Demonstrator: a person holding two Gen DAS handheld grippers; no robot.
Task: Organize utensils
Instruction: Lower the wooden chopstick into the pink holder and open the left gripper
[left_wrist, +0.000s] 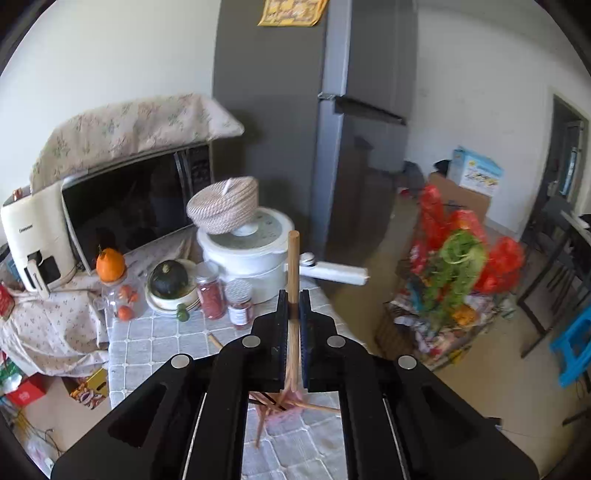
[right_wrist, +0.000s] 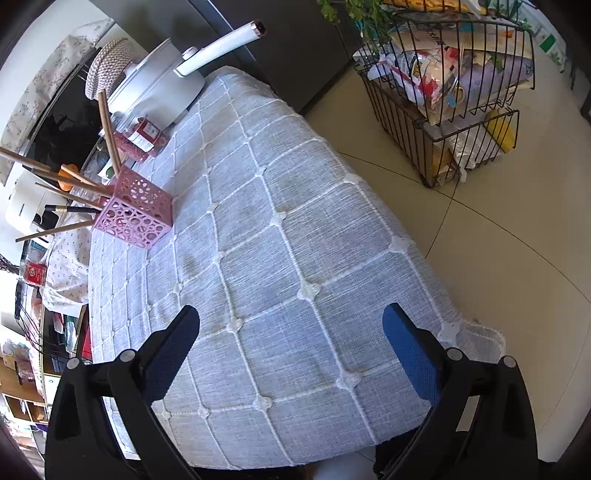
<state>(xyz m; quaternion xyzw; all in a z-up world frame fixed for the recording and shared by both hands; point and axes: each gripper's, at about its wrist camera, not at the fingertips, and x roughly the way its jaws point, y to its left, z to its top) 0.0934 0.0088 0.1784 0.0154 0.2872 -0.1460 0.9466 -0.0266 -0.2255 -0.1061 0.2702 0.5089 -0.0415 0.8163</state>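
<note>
a: what's the left gripper (left_wrist: 294, 308) doing?
b: it's clenched on a long round wooden utensil handle (left_wrist: 293, 266), upright, directly above the pink perforated square holder (right_wrist: 135, 211).
a: and the right gripper (right_wrist: 291, 332)?
b: spread wide with nothing between its fingers, over the grey grid-stitched tablecloth (right_wrist: 280, 236), well apart from the holder.
a: what's in the holder?
b: several wooden sticks (right_wrist: 55, 230) leaning out. behind it sits a white pot with a long handle (right_wrist: 162, 79).
</note>
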